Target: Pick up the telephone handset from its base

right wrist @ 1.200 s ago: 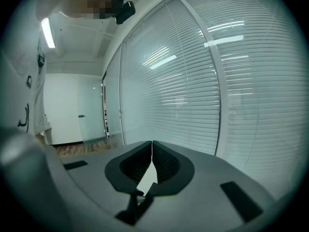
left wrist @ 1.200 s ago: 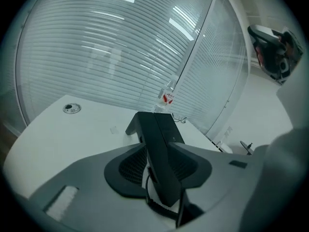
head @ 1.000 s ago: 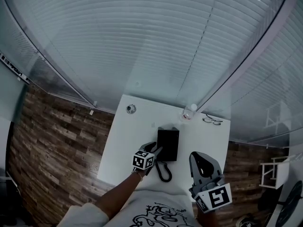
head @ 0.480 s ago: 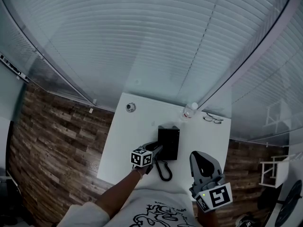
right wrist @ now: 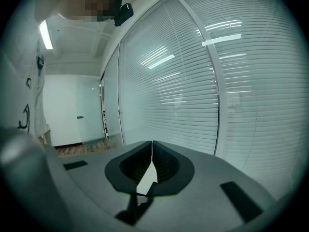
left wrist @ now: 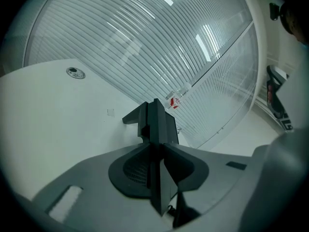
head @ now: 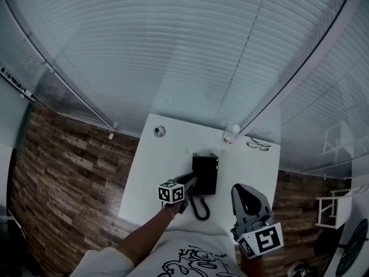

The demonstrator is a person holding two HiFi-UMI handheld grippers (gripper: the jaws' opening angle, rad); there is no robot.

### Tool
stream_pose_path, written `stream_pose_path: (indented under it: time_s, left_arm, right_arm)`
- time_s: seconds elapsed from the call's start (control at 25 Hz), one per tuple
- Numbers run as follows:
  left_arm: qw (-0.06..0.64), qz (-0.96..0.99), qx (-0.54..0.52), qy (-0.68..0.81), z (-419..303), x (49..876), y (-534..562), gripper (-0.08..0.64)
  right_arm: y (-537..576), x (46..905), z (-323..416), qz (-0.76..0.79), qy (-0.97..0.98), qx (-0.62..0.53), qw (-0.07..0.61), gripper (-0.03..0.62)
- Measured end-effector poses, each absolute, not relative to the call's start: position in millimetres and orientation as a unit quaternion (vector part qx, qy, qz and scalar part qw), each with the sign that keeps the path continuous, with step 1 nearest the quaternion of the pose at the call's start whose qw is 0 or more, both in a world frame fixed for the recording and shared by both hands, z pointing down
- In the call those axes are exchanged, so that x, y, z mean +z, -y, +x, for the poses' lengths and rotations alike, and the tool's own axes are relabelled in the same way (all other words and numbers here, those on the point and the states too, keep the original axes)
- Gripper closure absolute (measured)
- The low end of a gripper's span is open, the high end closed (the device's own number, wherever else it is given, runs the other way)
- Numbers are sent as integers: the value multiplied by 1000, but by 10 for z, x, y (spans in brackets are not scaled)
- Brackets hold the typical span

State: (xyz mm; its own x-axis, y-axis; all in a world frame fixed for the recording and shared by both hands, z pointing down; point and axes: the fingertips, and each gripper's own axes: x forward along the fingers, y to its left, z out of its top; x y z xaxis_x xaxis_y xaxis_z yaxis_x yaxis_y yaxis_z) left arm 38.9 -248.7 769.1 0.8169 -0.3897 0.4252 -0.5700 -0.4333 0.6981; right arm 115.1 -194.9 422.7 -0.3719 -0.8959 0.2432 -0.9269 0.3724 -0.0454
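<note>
— Where was the black telephone handset (left wrist: 155, 122) just then?

— It lay on the left side of the boxy black telephone base (head: 206, 175). That sat on the white table (head: 164, 160), toward the person's edge of it. As far as I could judge, the handset was not yet off its cradle.

— And the tongs?

— The left gripper (left wrist: 155, 146) had just been closing. Its jaws were pinched on the handset, which showed as a dark slab standing between them. The right gripper (right wrist: 152, 143) hung well apart on the right, jaws together with nothing in them.

— Which way did the handset lie?

— Its long axis ran along the base's left edge, from the person toward the slatted glass wall (head: 190, 56). The coiled black cord (head: 200, 208) looped out on the near side, so I took that for the cord end.

— How should the lift have gone, then?

— Straight up, I reckoned, once the grip was firm, so the narrow body couldn't twist between the pads. It should be kept level and raised slowly enough for the cord to uncoil rather than drag the base along.
</note>
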Motion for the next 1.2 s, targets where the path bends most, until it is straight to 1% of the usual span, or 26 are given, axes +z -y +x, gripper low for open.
stream_pose_path:
  time_s: [0.28,0.48,0.72,0.92,1.2]
  left_arm:
    - [440,847,94,283,390,7610,2440,483]
    - [432,852,69,289,366,7433,2469,492]
    - [412,864,45,287,320,6967,2439,492]
    - [401,868,12,294,269,6692,2401,492]
    - [352,890,0,289,272,6120,2244,494]
  right_arm:
    - [1866,4212,1192,559,820,84,85,586]
    - [1827,4201,1201,560,821,79,82,586]
    - [1703,4040,1183,561,821,72,77,586]
    - [1609,4105,1226,560,823,67,76,586]
    - [1468,4017,1288,561,823,59,67,586]
